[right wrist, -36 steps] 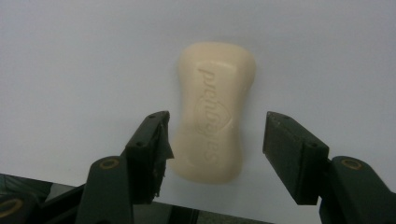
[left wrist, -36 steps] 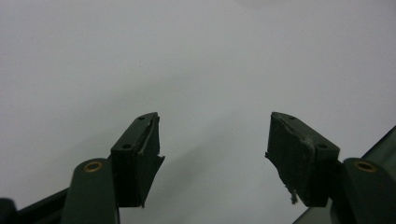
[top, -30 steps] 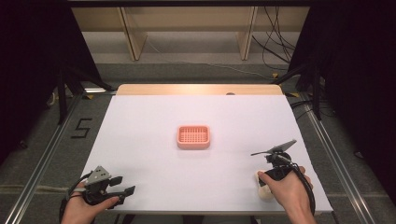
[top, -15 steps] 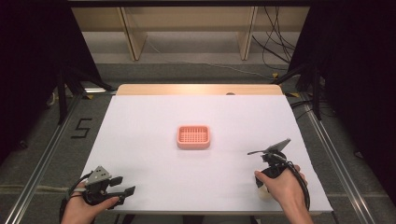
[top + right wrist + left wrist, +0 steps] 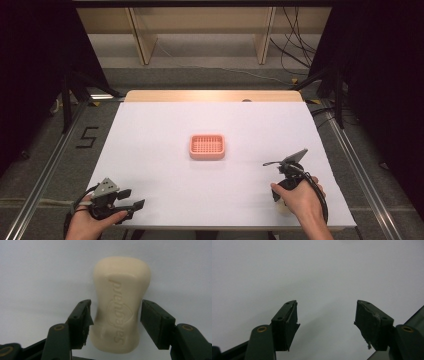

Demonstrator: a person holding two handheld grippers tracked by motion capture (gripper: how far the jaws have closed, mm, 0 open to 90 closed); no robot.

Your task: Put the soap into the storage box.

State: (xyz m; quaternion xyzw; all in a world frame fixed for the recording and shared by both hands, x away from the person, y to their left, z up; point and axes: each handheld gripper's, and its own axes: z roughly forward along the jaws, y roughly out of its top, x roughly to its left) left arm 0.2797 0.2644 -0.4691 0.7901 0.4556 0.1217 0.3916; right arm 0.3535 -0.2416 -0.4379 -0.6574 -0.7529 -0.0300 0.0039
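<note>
A white table [image 5: 165,135] with a wooden far edge stands on grey floor before pale shelving. Near its front right corner lies a cream, waisted bar of soap [image 5: 120,305] with embossed lettering, its long axis running along the right gripper [image 5: 115,315], straight away from that camera. The jaws straddle the bar's narrow middle, slightly apart from both sides, gripping nothing. Against the frame a second ago, the right hand [image 5: 300,197] has crept a little leftward. The left gripper [image 5: 325,317] rests spread and empty over bare table at the front left. A pink ridged plastic soap dish [image 5: 207,146] sits at the centre, well apart, nothing between.
</note>
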